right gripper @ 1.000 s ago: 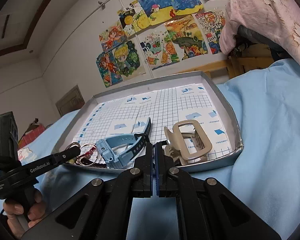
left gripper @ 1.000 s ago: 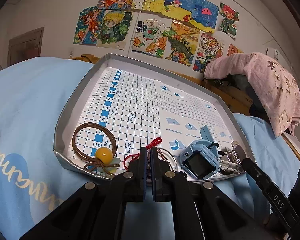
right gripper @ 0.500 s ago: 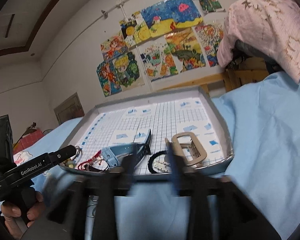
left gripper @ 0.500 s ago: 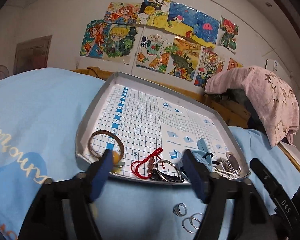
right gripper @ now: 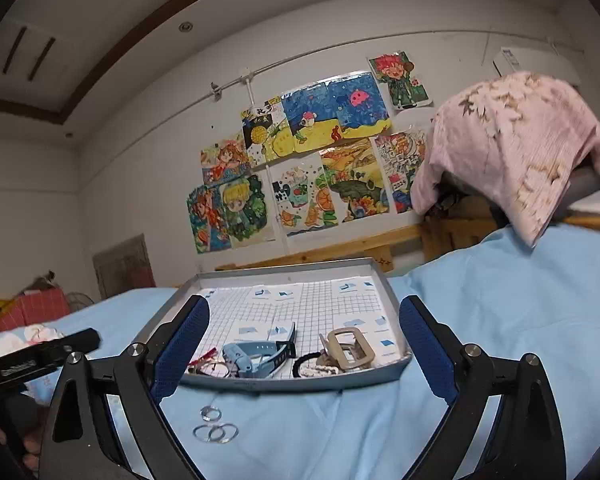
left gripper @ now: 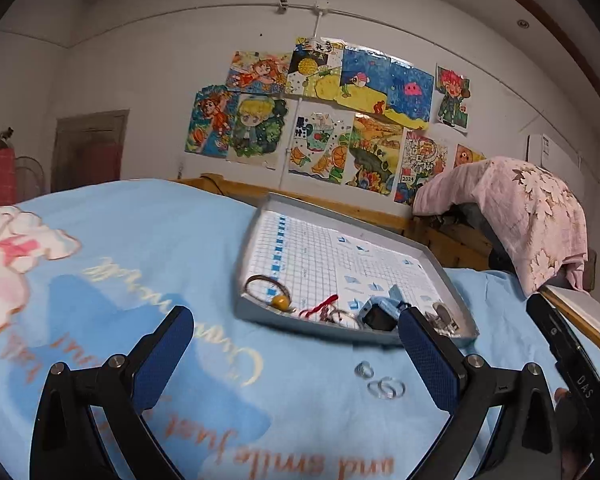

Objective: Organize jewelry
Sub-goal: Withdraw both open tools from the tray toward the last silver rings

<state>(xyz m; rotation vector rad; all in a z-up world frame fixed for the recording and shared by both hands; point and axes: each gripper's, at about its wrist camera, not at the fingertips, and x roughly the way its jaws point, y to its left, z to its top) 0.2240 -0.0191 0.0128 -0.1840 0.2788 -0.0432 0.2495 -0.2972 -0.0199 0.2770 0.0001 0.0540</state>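
The jewelry lies in a shallow grey metal tray [right gripper: 384, 294] lined with blue-and-white grid paper, straight ahead of both tongs on the bed: a light-blue smartwatch with a dark screen [right gripper: 256, 354], a beige plastic claw hair clip [right gripper: 350, 348], a black hair elastic [right gripper: 306, 362] just left of the clip, a red cord bracelet [left gripper: 320, 306] and a brown hair tie with a yellow bead [left gripper: 274, 294], all crowded along the tray's near edge. Three thin silver rings [right gripper: 214, 426] lie outside it on the blanket, just short of the near rim and between the spread fingers of the right gripper [right gripper: 302, 352], two of them overlapping and one slightly apart. The left gripper [left gripper: 296, 358] hangs over the blanket nearer than the tray, its blue-padded fingers [left gripper: 164, 356] wide apart and holding nothing; the right gripper is likewise spread wide and empty. The surface is a pale-blue fleece blanket [left gripper: 148, 240] printed with cream and orange script and a pink-and-white cartoon figure [left gripper: 16, 248] off to the left. Beyond the tray runs a wooden bed frame [right gripper: 340, 250], then a white wall carrying a cluster of colourful children's drawings [right gripper: 300, 160]. A pink floral cloth [right gripper: 516, 148] drapes over something at the far right, and a brown door [left gripper: 88, 148] stands far left.
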